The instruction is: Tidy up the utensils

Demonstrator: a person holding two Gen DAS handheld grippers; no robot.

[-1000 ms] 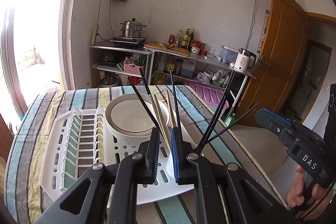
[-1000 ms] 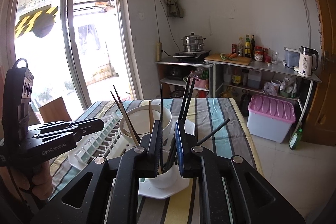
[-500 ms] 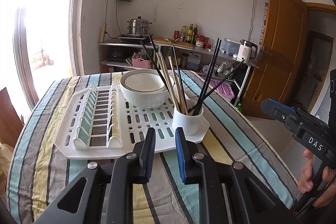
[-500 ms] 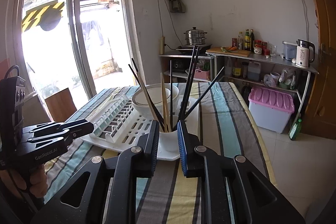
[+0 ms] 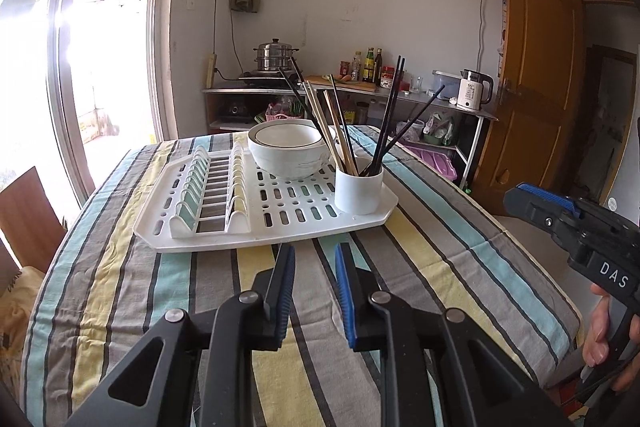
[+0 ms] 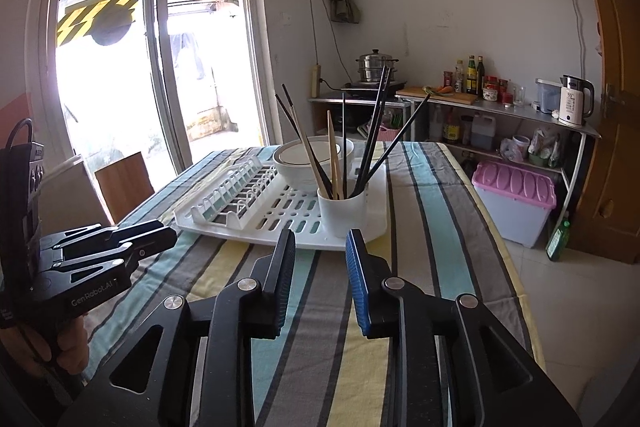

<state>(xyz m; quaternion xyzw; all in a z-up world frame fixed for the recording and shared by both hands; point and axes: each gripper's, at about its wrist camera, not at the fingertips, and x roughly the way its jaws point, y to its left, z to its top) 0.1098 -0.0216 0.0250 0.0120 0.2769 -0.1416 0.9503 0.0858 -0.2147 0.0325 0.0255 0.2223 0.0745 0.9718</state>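
The chopsticks (image 5: pixel 340 131) stand together in a white cup (image 5: pixel 359 189), some dark and some of pale wood, leaning apart like a fan. The cup sits on the near right corner of a white drying rack (image 5: pixel 208 233), just beside a white bowl (image 5: pixel 288 151) that rests on the same rack. The rack lies on a table with a striped cloth (image 5: pixel 440 239).

Both tools hang over the near part of the cloth, apart from the rack. The left gripper (image 5: pixel 315 279) has its jaws a little open, and they have just been opening; nothing is between them. The right gripper (image 6: pixel 320 263) is a bit wider, its jaws have also just been opening, and it too holds nothing.

I think the sorting step is finished, because I see no loose utensil on the cloth or on the rack. The hands seem to be at the end of the work. If anything is left, the next move needs only a look for a stray piece, and care not to knock the tall sticks when a hand goes near the cup
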